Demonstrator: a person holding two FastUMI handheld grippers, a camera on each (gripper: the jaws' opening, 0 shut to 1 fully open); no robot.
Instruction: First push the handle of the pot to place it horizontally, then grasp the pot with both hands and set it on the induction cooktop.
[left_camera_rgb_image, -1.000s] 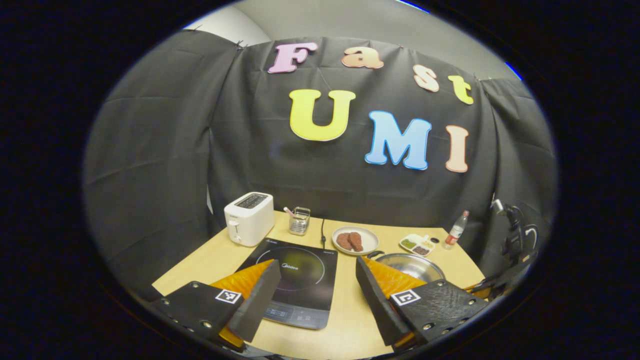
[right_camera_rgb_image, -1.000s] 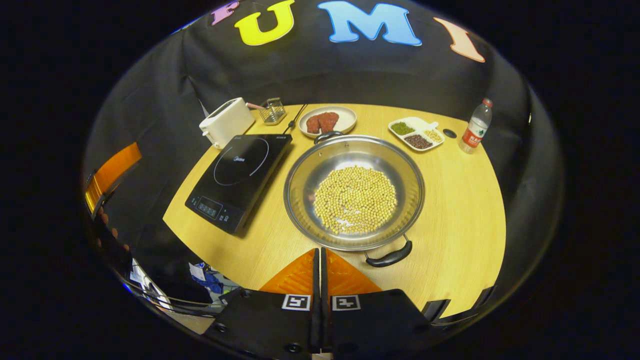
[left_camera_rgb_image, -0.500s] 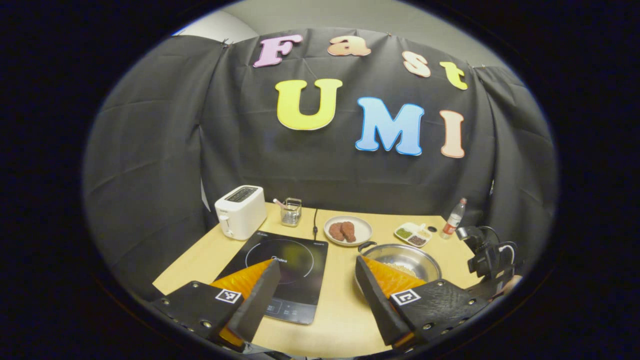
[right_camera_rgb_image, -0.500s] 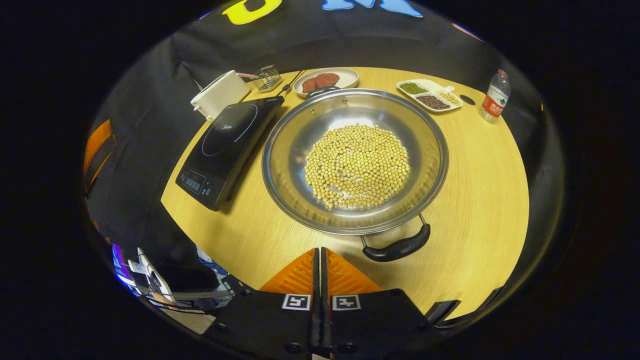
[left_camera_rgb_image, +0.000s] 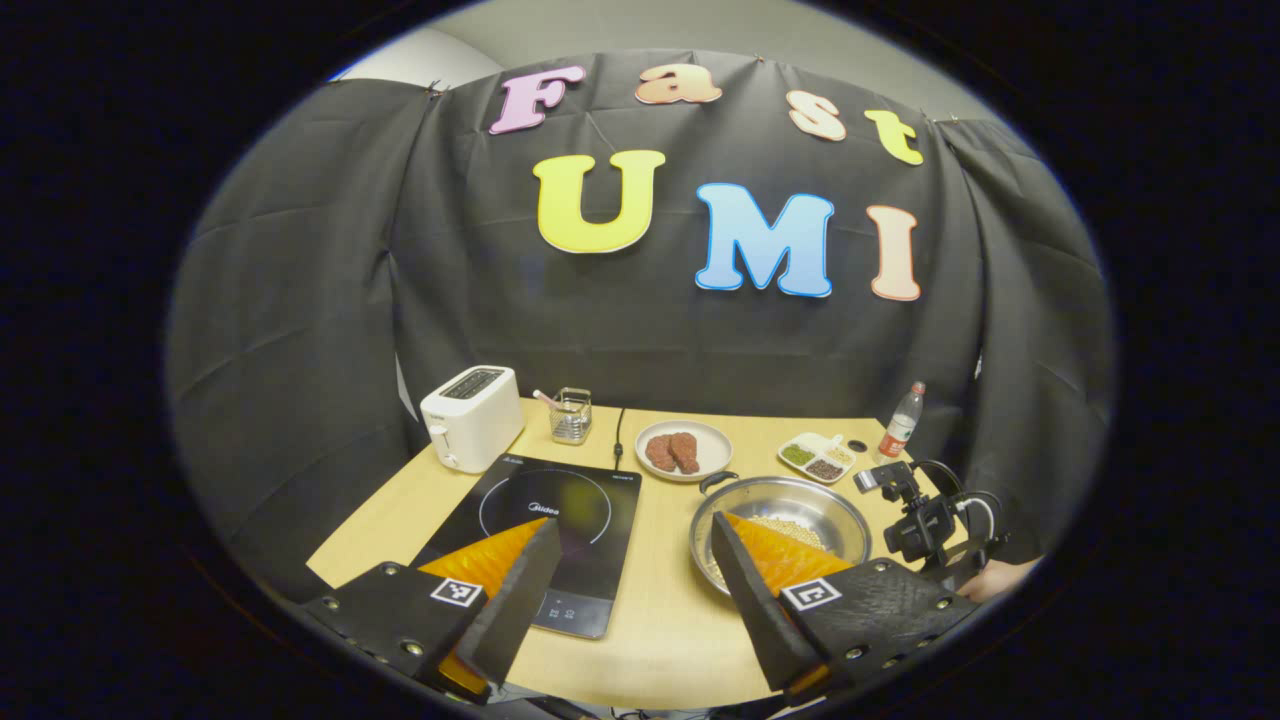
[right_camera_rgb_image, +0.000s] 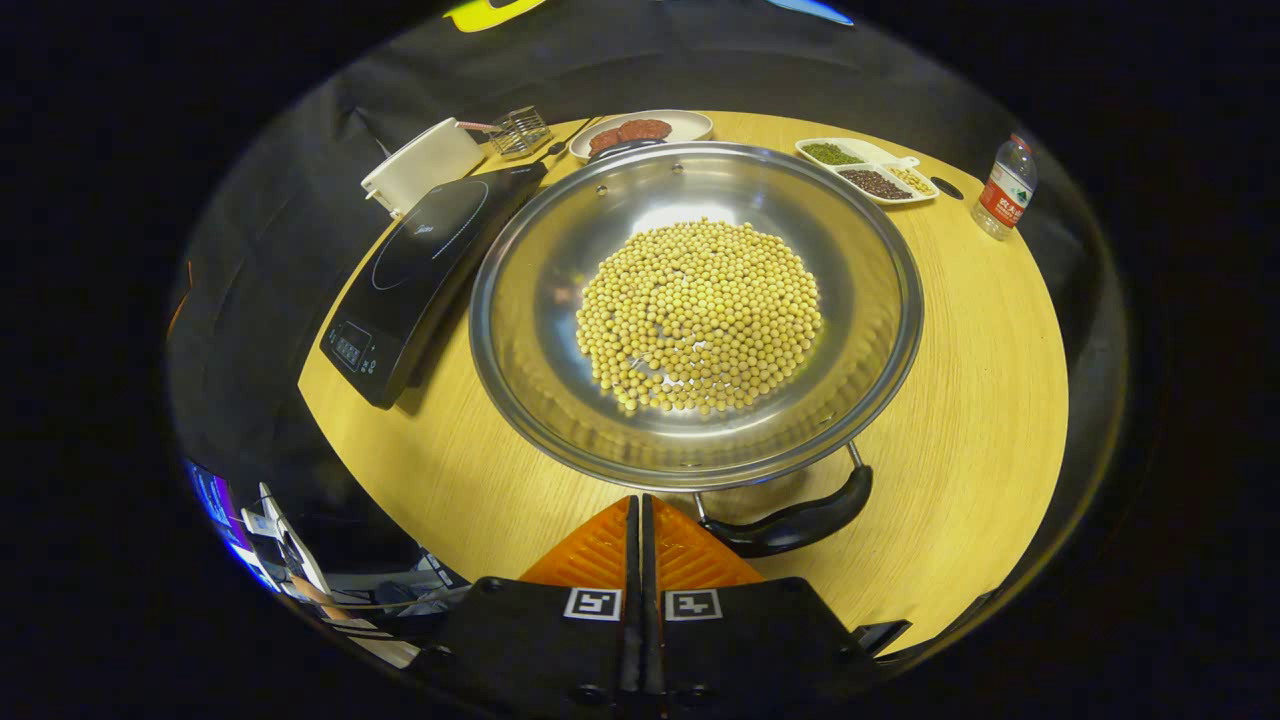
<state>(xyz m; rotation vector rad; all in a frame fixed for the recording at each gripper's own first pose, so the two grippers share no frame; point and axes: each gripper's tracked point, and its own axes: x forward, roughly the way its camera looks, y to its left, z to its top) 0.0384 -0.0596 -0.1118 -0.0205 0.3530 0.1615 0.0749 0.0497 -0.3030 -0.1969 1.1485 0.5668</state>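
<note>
Steel pot (right_camera_rgb_image: 695, 310) of beans sat on the table (right_camera_rgb_image: 980, 380), cooktop (right_camera_rgb_image: 425, 265) at its 9 o'clock. Right tool (right_camera_rgb_image: 641, 545) was closed just beside the 5 o'clock handle (right_camera_rgb_image: 800, 515); left tool (left_camera_rgb_image: 635, 575) gaped empty.

A: How does the left gripper (left_camera_rgb_image: 635, 560) stand?
B: Its two fingers are spread wide apart with nothing between them, and it points level and forward.

A: And the right gripper (right_camera_rgb_image: 640, 530)?
B: Its two orange-faced fingers are pressed together, tips meeting, holding nothing. It is tilted downward. In the left gripper view the right gripper (left_camera_rgb_image: 925, 520) appears farther off at the right, with part of the hand (left_camera_rgb_image: 990, 580) that holds it just beneath.
</note>
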